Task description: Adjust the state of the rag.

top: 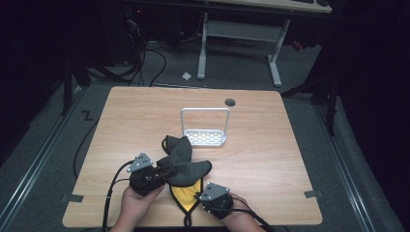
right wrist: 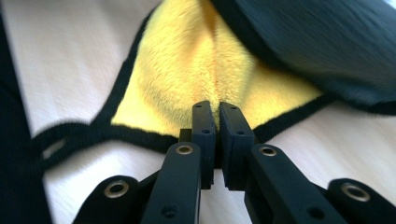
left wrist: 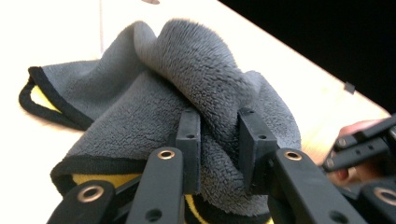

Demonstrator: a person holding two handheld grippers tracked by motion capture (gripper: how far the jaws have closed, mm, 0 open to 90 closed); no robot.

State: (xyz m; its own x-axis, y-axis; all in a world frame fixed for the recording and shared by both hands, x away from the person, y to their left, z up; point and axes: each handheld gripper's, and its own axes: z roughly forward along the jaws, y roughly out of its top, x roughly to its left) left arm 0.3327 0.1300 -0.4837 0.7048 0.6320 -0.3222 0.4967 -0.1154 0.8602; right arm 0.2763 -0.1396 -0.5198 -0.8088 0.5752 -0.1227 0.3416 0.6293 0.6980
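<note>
A fleece cloth (top: pixel 186 164), grey on one side and yellow on the other with black trim, lies bunched near the table's front edge. My left gripper (top: pixel 166 173) comes in from the left and is shut on a raised grey fold (left wrist: pixel 205 74); its jaws (left wrist: pixel 218 126) squeeze the pile between them. My right gripper (top: pixel 201 195) sits at the cloth's front right. In the right gripper view its jaws (right wrist: pixel 217 106) stand nearly together, pinching a ridge of the yellow side (right wrist: pixel 187 70). A black hanging loop (right wrist: pixel 56 140) trails from the near corner.
A white perforated tray (top: pixel 205 138) with a tall hoop handle stands just beyond the cloth at mid-table. A dark cable hole (top: pixel 230 102) lies behind it. Bare wood (top: pixel 270 154) spreads right. Cables and a white desk frame (top: pixel 275 58) occupy the floor beyond.
</note>
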